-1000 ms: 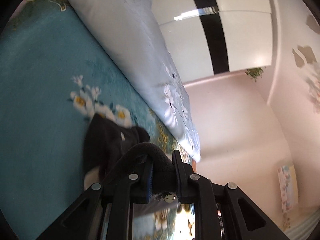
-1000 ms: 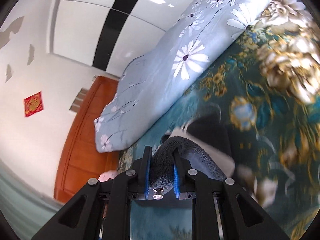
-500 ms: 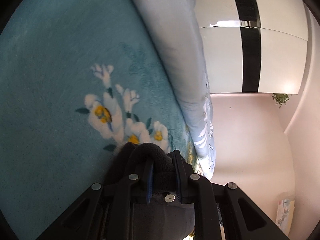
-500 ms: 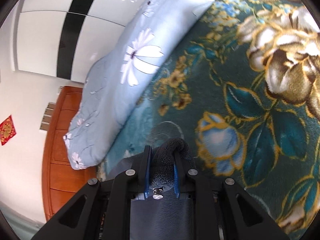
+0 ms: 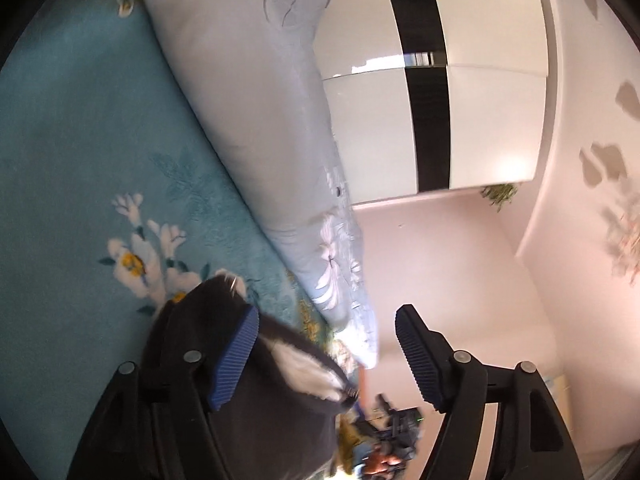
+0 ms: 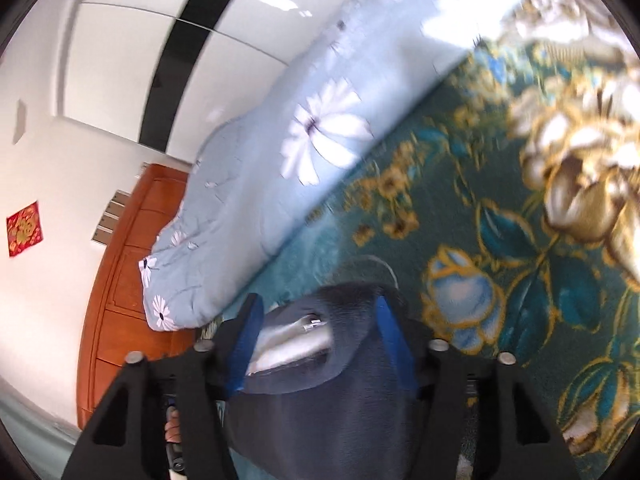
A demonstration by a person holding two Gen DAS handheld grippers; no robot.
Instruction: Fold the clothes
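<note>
The left gripper (image 5: 326, 350) is spread wide, gripping nothing. The right gripper (image 6: 318, 338) is also spread. The dark garment (image 6: 320, 408) lies on the teal floral blanket (image 5: 72, 160) beneath both grippers; its lower part is cut off by the frame. A pale blue quilt (image 6: 280, 160) lies beyond, its print blurred.

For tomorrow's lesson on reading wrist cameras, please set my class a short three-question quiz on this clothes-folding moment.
1. True or false: the left gripper is clamped on the dark garment.
2. What lies along the far edge of the teal floral blanket? A) light blue flowered quilt B) wicker basket C) stack of books
3. Fill in: in the right wrist view, the garment lies between the open fingers of the right gripper, over the ____.

Key: 1 false; 2 A; 3 blanket.
</note>
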